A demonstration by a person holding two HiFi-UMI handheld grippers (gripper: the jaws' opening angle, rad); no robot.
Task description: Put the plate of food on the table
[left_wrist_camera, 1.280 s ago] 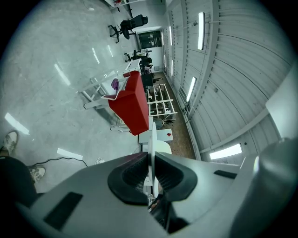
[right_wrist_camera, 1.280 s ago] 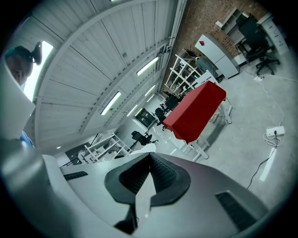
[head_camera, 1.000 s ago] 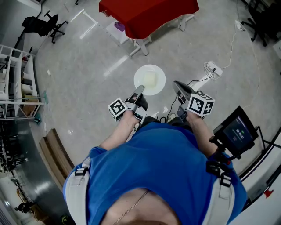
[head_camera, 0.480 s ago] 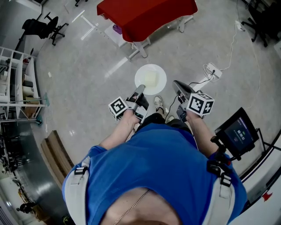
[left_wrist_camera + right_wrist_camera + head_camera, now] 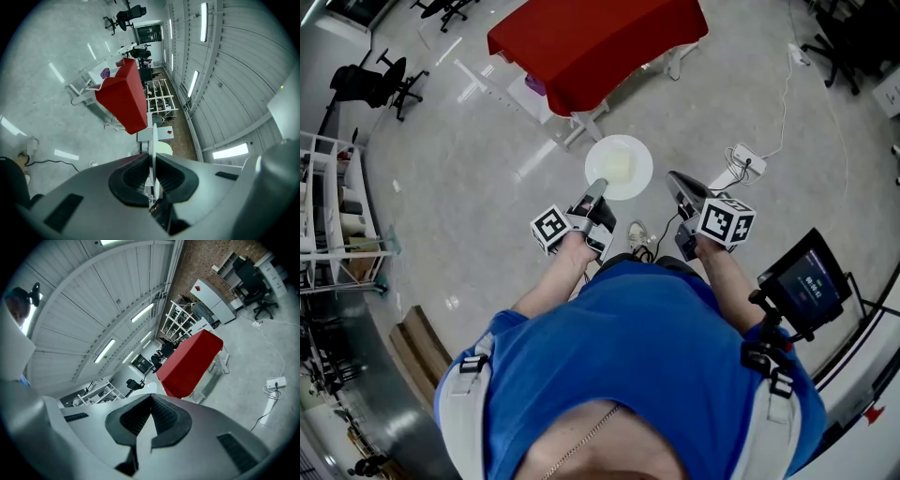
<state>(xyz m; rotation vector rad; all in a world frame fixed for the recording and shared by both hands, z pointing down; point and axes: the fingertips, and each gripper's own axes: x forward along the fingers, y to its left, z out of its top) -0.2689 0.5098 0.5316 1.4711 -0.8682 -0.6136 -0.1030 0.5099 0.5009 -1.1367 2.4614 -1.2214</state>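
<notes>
my left gripper has its fingers clamped on the near rim of the white plate, pale food at its middle. my right gripper, just beside the plate, has its fingers pressed together, empty. the plate hangs over the grey floor, near the red-covered worktop.

A round white plate of food hangs just in front of the red-cloth-covered desk, its near rim in the left claw. Front-right of the desk is the right claw, with a white power strip on the floor. A black office chair stands left of the desk.
</notes>
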